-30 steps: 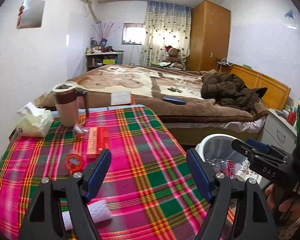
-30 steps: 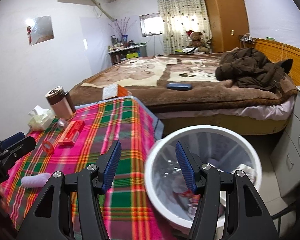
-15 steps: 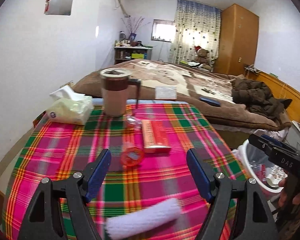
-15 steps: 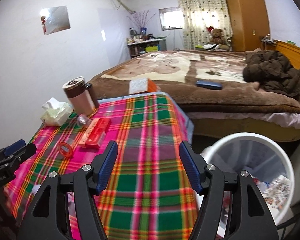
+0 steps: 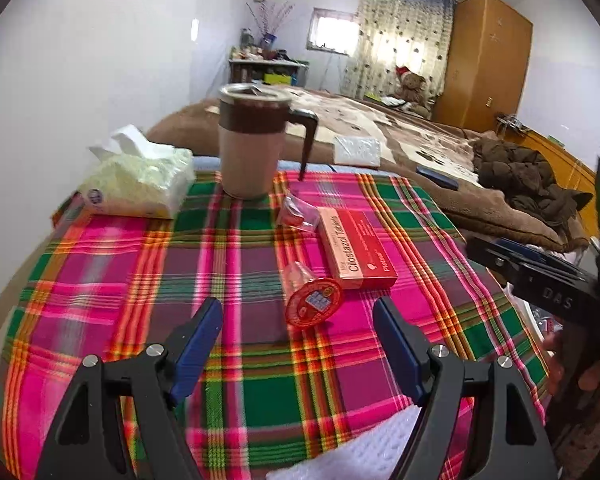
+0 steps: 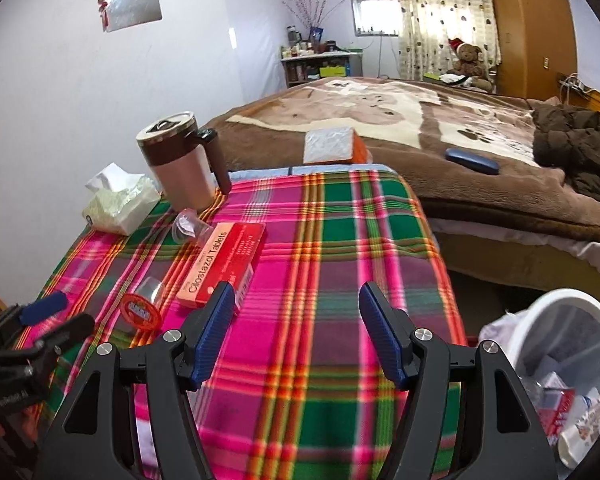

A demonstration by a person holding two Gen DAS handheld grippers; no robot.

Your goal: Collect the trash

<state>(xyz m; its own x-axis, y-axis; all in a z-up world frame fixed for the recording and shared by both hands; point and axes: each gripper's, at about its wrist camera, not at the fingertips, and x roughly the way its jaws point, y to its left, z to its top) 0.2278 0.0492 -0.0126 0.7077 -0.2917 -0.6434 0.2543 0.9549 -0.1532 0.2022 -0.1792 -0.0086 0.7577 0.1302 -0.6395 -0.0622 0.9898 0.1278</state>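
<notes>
On the plaid tablecloth (image 5: 236, 272) lie a small clear cup with a red foil lid (image 5: 313, 302), a red tablet box (image 5: 356, 248), a crumpled clear wrapper (image 5: 296, 214) and a white roll (image 5: 360, 452) at the near edge. My left gripper (image 5: 298, 344) is open and empty, just short of the red-lidded cup. My right gripper (image 6: 298, 332) is open and empty over the cloth, right of the box (image 6: 224, 264) and cup (image 6: 140, 310). A white trash bin (image 6: 568, 364) with litter inside stands on the floor at the right.
A brown lidded mug (image 5: 254, 140) and a tissue pack (image 5: 136, 180) stand at the table's far side. A bed (image 6: 440, 132) with a brown blanket, a dark case and a coat lies beyond. A wall runs along the left.
Both grippers swung left from the bin toward the table. The left one moved in closer to the red-lidded cup and box. Both stayed open.
</notes>
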